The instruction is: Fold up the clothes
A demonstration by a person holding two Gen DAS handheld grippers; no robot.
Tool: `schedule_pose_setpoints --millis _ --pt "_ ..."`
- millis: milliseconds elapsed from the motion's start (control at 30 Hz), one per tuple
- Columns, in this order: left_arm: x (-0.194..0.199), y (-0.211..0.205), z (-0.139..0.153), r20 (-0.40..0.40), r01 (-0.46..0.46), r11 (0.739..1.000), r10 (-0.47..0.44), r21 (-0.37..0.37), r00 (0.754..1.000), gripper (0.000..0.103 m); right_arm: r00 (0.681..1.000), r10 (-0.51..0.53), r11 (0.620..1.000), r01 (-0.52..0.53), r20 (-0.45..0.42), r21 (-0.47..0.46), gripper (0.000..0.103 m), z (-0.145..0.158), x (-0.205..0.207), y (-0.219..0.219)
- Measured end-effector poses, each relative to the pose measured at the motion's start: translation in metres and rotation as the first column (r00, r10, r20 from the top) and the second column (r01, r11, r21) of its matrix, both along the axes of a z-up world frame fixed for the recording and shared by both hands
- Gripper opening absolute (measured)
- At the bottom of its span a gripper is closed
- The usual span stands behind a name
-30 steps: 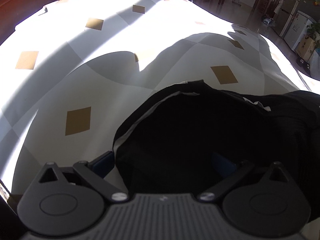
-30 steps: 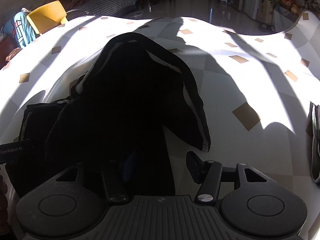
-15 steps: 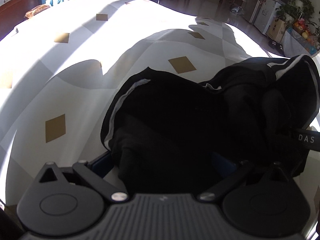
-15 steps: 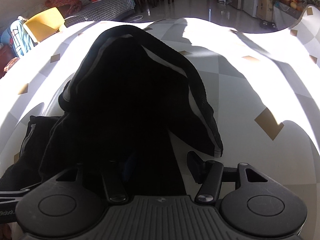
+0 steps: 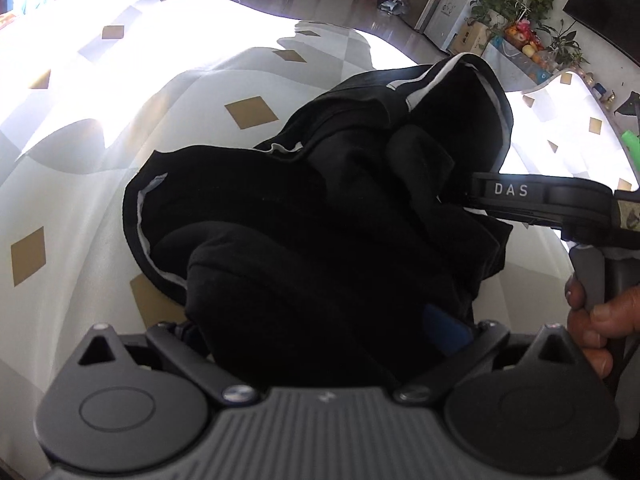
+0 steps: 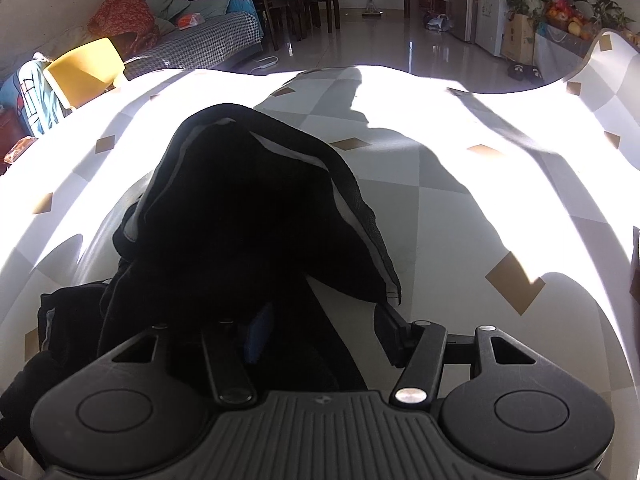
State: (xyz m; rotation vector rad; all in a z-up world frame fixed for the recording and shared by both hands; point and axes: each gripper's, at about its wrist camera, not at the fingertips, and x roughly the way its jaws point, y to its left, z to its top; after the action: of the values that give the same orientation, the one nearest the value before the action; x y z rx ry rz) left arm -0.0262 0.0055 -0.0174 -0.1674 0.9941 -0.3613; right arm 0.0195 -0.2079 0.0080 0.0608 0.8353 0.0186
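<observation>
Fingers on both grippers are buried in the same black fabric garment with pale trim [image 5: 320, 216]. The left gripper [image 5: 328, 332] has a thick roll of cloth bunched between its 2 fingers [image 5: 444, 328], which look clamped on it, though the dark folds hide the pads themselves. The right gripper [image 6: 316, 332] stands partly open: its left finger [image 6: 256, 332] is under the cloth and its right finger [image 6: 390, 332] is bare, so whether it truly pinches the garment cannot be told. A hand [image 5: 592, 320] on the right gripper's handle shows at the edge of the left wrist view.

Judging by the shape, folding is at an early stage. The garment is a crumpled heap, partly lifted and peaked between the 2 grippers, over the middle of the white surface with grey and tan diamond pattern [image 6: 460, 208], well clear of its far edge. No flat panel or neat crease is visible yet; spreading, smoothing and every fold appear left to do.
</observation>
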Motion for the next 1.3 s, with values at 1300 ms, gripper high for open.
schedule_pose_setpoints --millis 1300 --pt "0.015 0.108 0.020 0.016 -0.581 0.808 0.583 0.103 0.813 0.103 0.759 0.644 0.763 -0.646 0.089 -0.017 0.064 0.000 -0.075 0.147"
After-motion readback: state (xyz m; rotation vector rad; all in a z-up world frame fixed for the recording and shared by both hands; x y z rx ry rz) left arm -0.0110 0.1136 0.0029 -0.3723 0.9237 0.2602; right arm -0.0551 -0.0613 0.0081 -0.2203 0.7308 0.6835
